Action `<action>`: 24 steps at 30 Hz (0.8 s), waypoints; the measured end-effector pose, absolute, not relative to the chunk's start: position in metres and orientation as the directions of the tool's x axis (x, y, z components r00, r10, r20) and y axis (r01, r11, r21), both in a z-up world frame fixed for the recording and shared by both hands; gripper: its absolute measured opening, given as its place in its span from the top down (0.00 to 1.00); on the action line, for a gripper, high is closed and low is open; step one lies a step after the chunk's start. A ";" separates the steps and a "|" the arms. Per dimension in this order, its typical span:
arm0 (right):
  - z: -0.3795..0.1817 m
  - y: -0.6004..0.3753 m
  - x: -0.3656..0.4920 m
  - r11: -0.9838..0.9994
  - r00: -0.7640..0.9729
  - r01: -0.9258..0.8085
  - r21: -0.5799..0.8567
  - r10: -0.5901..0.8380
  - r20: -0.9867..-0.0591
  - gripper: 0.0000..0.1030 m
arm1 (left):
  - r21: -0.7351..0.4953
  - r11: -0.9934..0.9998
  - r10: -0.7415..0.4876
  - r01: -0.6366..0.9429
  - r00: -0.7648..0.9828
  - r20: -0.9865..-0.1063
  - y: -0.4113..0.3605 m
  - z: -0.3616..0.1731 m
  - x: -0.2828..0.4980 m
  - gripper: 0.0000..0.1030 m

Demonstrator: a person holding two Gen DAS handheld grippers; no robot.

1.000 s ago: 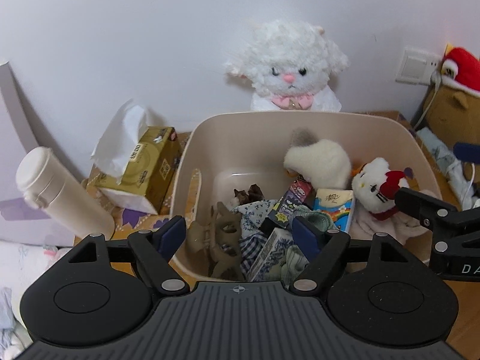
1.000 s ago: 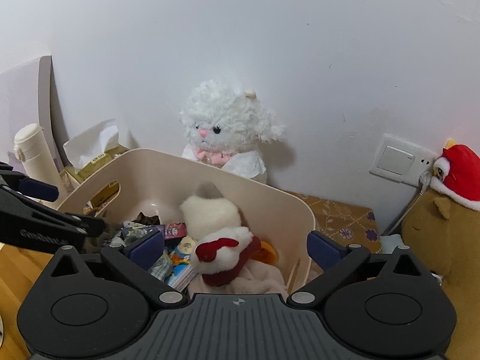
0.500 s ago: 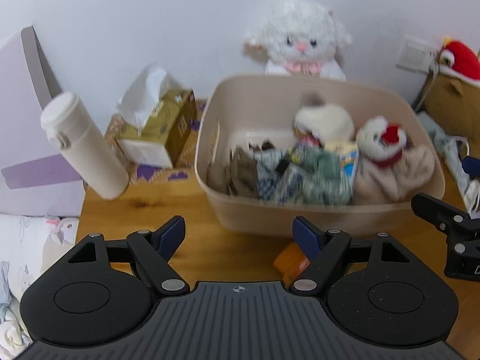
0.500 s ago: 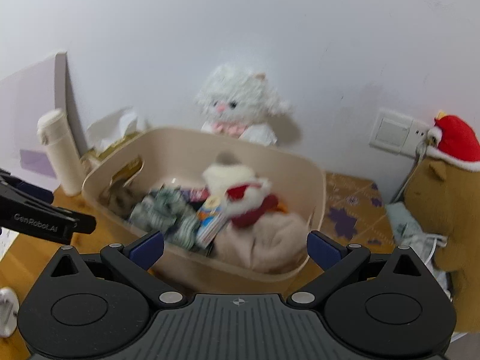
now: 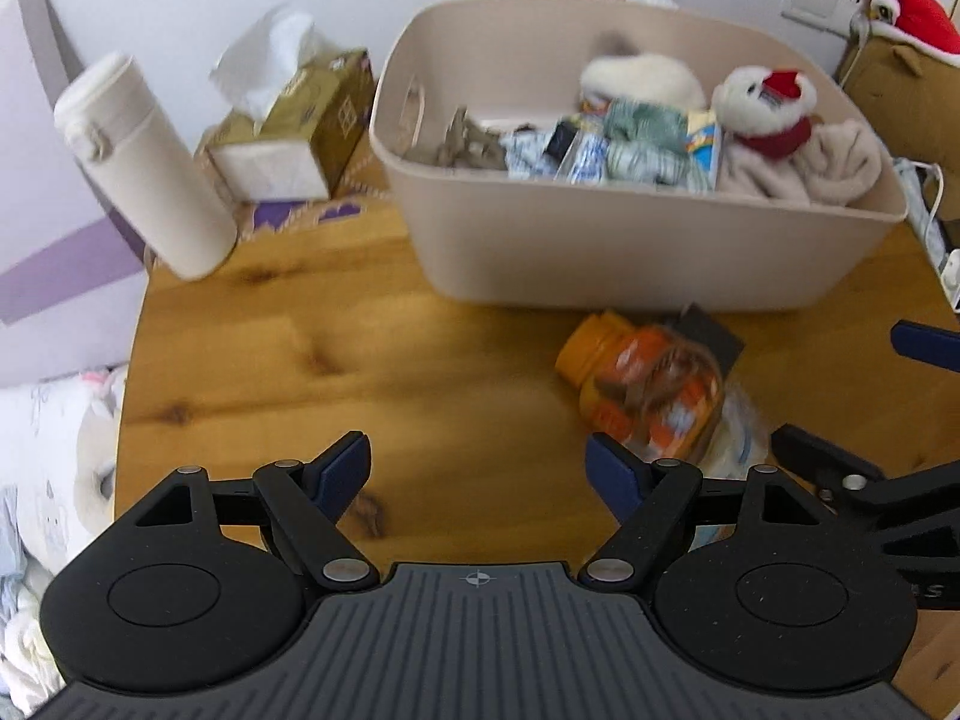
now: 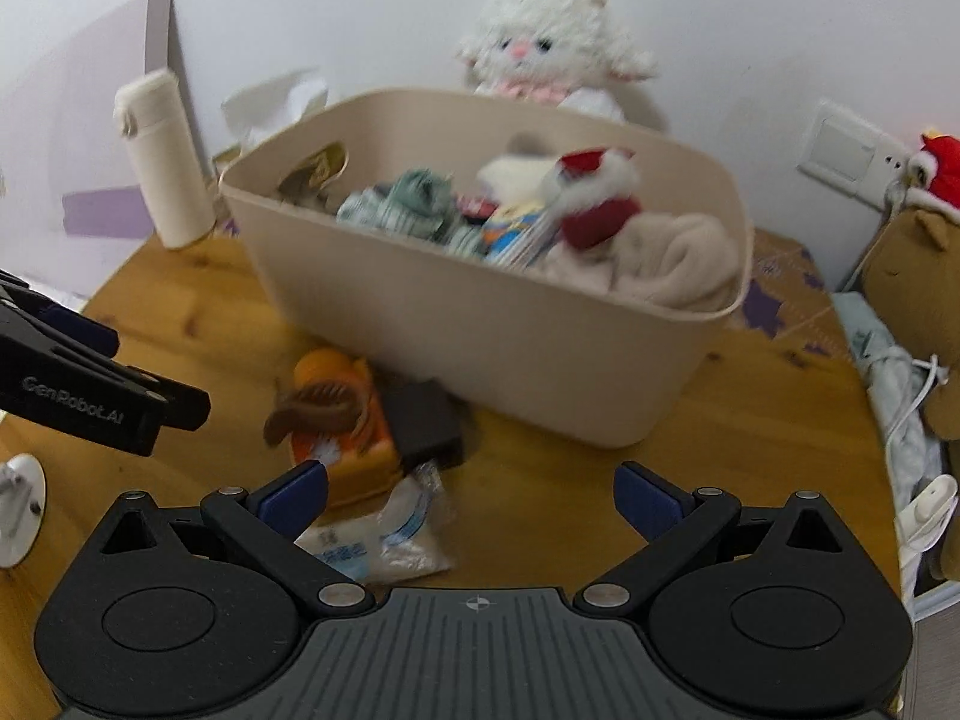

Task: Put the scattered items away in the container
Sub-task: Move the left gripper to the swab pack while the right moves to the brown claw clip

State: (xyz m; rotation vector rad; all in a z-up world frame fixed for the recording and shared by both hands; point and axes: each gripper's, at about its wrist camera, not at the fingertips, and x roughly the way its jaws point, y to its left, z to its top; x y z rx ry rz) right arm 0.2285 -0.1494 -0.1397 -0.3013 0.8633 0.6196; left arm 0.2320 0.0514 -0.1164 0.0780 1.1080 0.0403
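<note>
So the beige bin (image 5: 630, 252) is the anchor, sitting toward the back of the wooden table (image 5: 288, 360). Well to its left there's a white thermos (image 5: 141, 165), tilted in the left wrist view, then a gold tissue box (image 5: 300, 126) just beside the bin's left wall. Behind the bin, a fluffy white plush lamb (image 6: 552, 54) sits against the wall.

Inside the bin it's a pile: a brownish hair claw (image 5: 465, 147) at the left end, green and blue striped cloth (image 5: 636, 144) in the middle, a white plush with a red bow (image 5: 768, 102) on a beige towel (image 5: 816, 165) at the right end.

In front of the bin, on the table, three things lie bunched together: an orange packet (image 6: 342, 414) with a brown comb-like thing on top, a small black box (image 6: 423, 423) touching it, nearest the bin, and a clear plastic sachet (image 6: 384, 534) closest to the camera.

The left gripper (image 5: 477, 468) hangs above bare table in front of the bin, jaws spread wide, nothing in them. The right gripper (image 6: 471, 495) is also wide apart and empty, its left finger just over the orange packet and sachet.

Right of the bin there's a brown plush with a red hat (image 6: 918, 240) and a wall switch (image 6: 840, 147).
</note>
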 end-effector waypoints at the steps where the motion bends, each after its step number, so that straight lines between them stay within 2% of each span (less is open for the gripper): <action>1: -0.142 -0.146 0.228 0.785 0.489 -0.619 -0.002 0.384 -0.783 0.00 | 0.083 0.997 0.073 0.002 0.440 -0.895 0.053 -0.118 0.230 0.22; 13: -0.146 -0.096 0.242 0.785 0.482 -0.619 0.024 0.404 -0.778 0.00 | 0.088 0.996 0.090 -0.020 0.345 -0.934 0.068 -0.148 0.210 0.22; 24: -0.151 -0.111 0.262 0.871 0.504 -0.491 0.025 0.307 -0.807 0.00 | 0.076 0.997 0.074 -0.005 0.319 -0.945 0.063 -0.159 0.208 0.22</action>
